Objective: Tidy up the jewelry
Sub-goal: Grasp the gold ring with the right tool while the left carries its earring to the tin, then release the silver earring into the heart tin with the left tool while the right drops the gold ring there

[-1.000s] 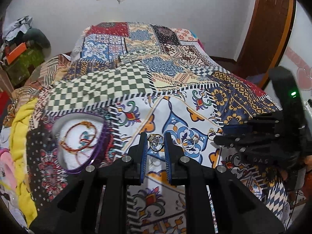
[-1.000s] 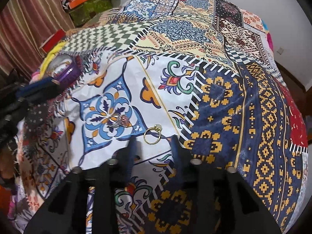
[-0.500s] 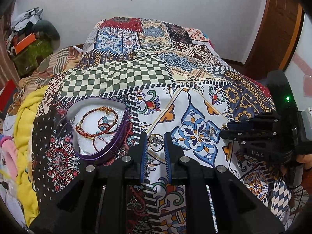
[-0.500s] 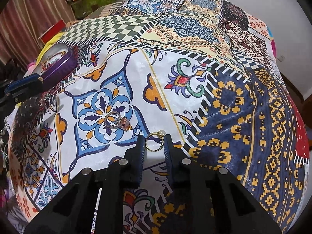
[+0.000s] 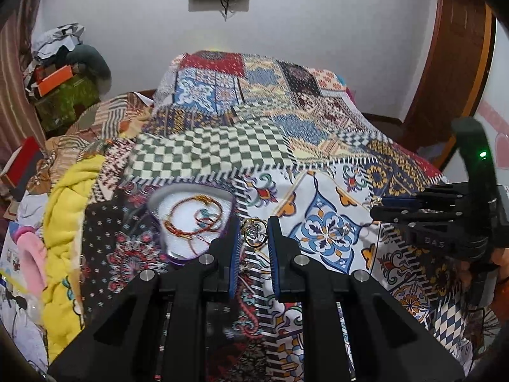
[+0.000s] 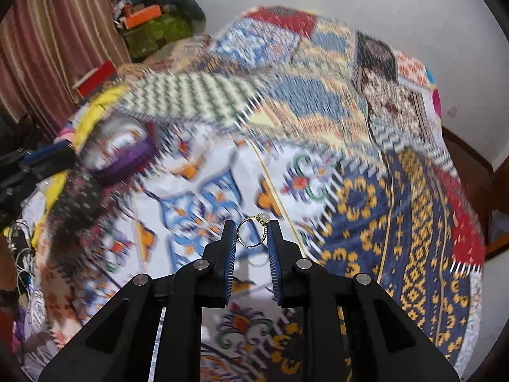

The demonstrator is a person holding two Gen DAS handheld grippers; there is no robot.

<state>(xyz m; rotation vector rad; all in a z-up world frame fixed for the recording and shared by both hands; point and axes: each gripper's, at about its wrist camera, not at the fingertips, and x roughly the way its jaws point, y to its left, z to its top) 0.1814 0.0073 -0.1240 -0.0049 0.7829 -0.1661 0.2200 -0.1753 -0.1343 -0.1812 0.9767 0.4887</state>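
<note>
Gold rings pinched in both black, blue-padded jaws above patchwork quilt.

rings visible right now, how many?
3. One ring is in the left gripper, a gold ring in the right gripper, one loose ring on the bedspread. Others may be hidden.

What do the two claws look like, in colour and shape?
Both the left claw and the right claw are matte black plastic, with two flat fingers lined by blue ribbed pads, silver screw heads, and angular black arms. The right unit shows a green light.
</note>
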